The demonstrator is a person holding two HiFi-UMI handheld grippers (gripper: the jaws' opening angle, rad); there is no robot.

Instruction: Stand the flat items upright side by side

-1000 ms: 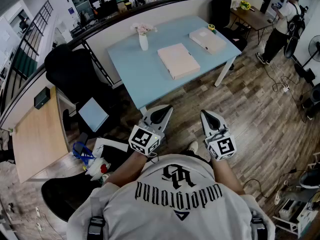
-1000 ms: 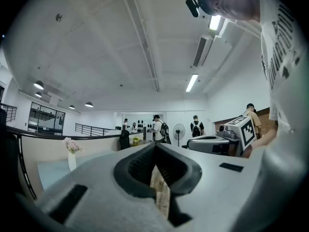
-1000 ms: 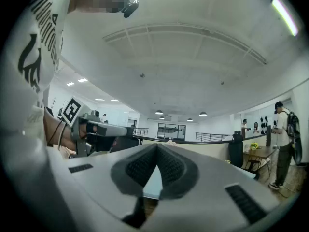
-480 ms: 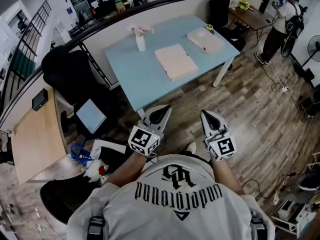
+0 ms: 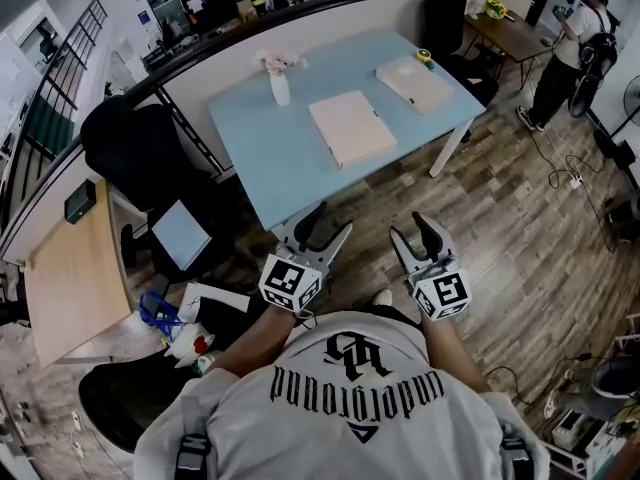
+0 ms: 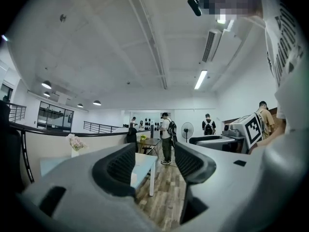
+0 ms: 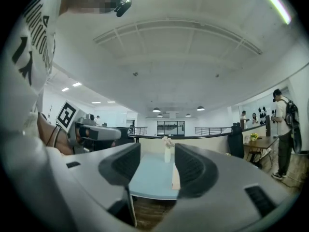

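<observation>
Pale beige flat rectangular slab (image 5: 352, 128) lies flat mid-way along the light blue counter (image 5: 265, 158), a twin slab (image 5: 414, 80) near its far right corner. My left gripper (image 5: 328, 226) and right gripper (image 5: 415, 234) hover short of it, fingers just now spreading, nothing between them.

Ahead of me a white vase of pink flowers (image 5: 279, 80) stands at the far left of the pale blue counter (image 5: 255, 153). A black office chair (image 5: 135, 148) sits left of it, with a light wooden desk (image 5: 70, 278) nearer on the left. Far right, a person in dark trousers (image 5: 572, 53) stands on the wood-plank floor (image 5: 520, 218) beside a brown table (image 5: 507, 34).
</observation>
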